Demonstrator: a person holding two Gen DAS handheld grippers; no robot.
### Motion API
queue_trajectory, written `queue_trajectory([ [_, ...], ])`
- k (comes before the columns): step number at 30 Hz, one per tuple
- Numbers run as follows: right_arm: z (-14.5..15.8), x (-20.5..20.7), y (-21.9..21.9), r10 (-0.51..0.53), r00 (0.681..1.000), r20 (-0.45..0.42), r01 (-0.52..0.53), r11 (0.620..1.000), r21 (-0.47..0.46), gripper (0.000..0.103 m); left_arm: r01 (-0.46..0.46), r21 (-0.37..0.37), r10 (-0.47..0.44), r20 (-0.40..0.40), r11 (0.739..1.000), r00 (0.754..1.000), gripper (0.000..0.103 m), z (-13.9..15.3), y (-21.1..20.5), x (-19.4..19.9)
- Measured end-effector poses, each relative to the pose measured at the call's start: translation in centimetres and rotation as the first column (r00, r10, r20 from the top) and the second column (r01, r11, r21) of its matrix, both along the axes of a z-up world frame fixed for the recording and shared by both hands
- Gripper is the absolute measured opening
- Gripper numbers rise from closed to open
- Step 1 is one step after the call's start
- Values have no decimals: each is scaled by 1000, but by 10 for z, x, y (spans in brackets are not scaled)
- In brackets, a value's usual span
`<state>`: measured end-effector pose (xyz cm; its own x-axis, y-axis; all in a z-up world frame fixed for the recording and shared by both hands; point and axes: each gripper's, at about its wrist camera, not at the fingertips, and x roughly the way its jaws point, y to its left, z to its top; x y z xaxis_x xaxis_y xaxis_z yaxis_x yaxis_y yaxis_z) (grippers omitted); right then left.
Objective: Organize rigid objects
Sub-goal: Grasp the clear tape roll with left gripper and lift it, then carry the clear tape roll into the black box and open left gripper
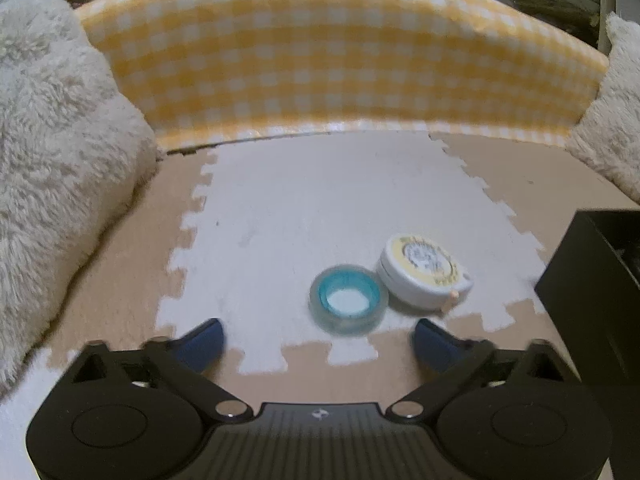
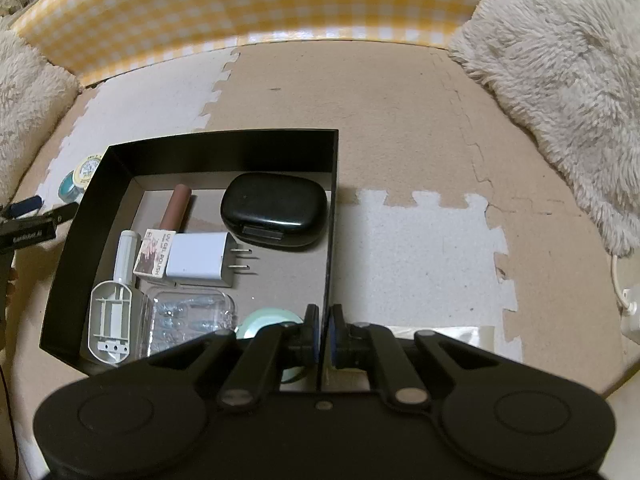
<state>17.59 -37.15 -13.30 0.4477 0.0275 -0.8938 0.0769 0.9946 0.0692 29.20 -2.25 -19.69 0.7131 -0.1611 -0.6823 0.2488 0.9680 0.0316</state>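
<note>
Left tool [image 1: 318, 338] wide apart, empty, just short of tape roll [image 1: 348, 299]. Right tool [image 2: 323, 334] clamped on black box [image 2: 224, 148] wall.

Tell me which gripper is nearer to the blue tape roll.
Left. The left gripper is open just before the blue tape roll; the right gripper clamps the black box wall.
</note>
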Motion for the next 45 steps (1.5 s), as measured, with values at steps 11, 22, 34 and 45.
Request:
queue_trajectory([
  [11, -3, 1, 2, 9, 1000, -9, -9, 1000, -8, 6, 59, 46, -61, 58, 997, 996, 48, 5, -16, 3],
  [22, -3, 1, 1, 5, 1000, -7, -5, 1000, -1, 6, 48, 24, -50, 74, 999, 996, 44, 14, -17, 0],
  [34, 8, -6, -6, -32, 999, 42, 30, 999, 40, 5, 95, -99, -80, 145, 991, 986, 44, 57, -33, -16],
  [45, 8, -7, -4, -13, 998, 54, 12, 1000, 21, 5, 285, -207, -262, 129, 936, 956, 44, 95, -88, -51],
])
